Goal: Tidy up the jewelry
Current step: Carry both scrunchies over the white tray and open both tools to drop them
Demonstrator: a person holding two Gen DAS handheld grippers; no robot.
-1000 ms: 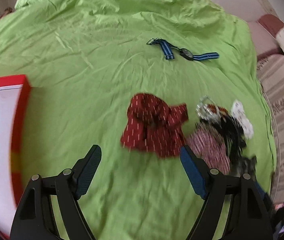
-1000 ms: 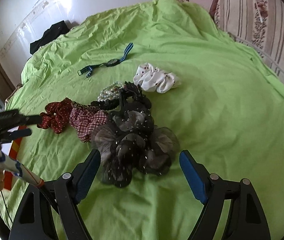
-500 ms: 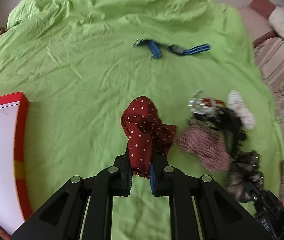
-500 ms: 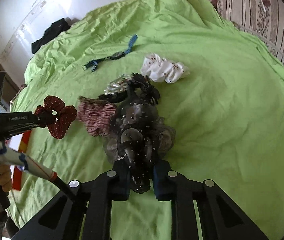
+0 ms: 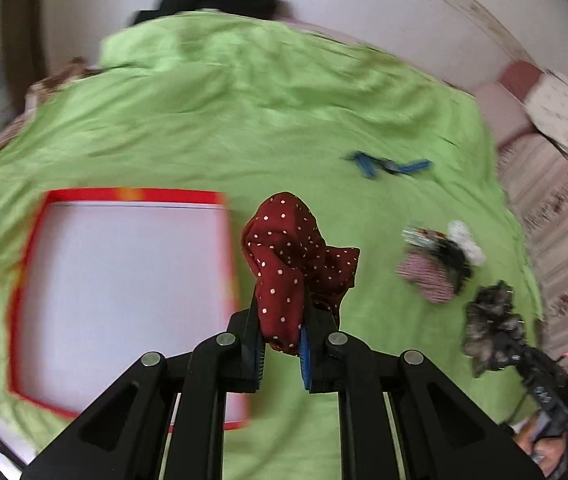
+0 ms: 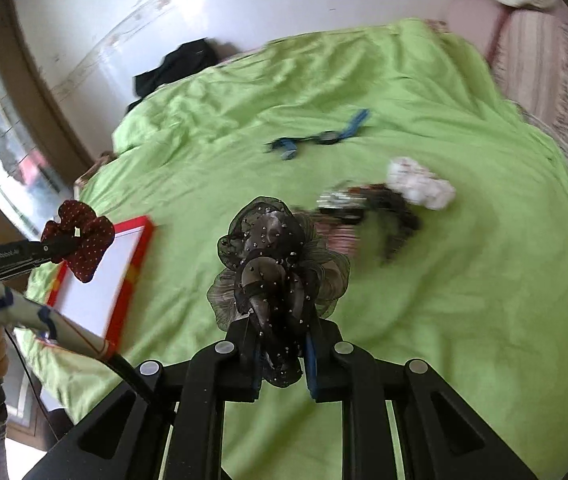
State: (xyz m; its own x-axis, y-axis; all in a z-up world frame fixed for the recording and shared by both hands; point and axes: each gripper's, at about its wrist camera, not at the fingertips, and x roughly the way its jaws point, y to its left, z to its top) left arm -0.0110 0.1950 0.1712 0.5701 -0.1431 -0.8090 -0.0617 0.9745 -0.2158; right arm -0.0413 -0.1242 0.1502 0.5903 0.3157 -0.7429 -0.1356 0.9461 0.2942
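My left gripper (image 5: 281,350) is shut on a dark red polka-dot scrunchie (image 5: 292,260) and holds it in the air beside the red-rimmed white box (image 5: 124,292). It also shows in the right wrist view (image 6: 80,240). My right gripper (image 6: 282,356) is shut on a black sheer beaded scrunchie (image 6: 276,264), lifted above the green bedspread (image 6: 464,320). That scrunchie also shows at the right of the left wrist view (image 5: 492,332). A plaid scrunchie (image 5: 424,276), a white scrunchie (image 6: 420,184), a beaded bracelet (image 6: 336,200) and a black hair piece (image 6: 392,212) lie in a pile. A blue-strapped watch (image 6: 324,136) lies farther back.
The box lies on the bed's left side (image 6: 100,284). A black garment (image 6: 180,68) sits at the bed's far edge by the wall. A striped rug (image 5: 556,216) and a cushion (image 5: 564,116) are off the bed to the right.
Both grippers closed on their scrunchies and lifted them off the bed. Both swung left, bringing the red-rimmed box into fuller view. The pile is smaller.
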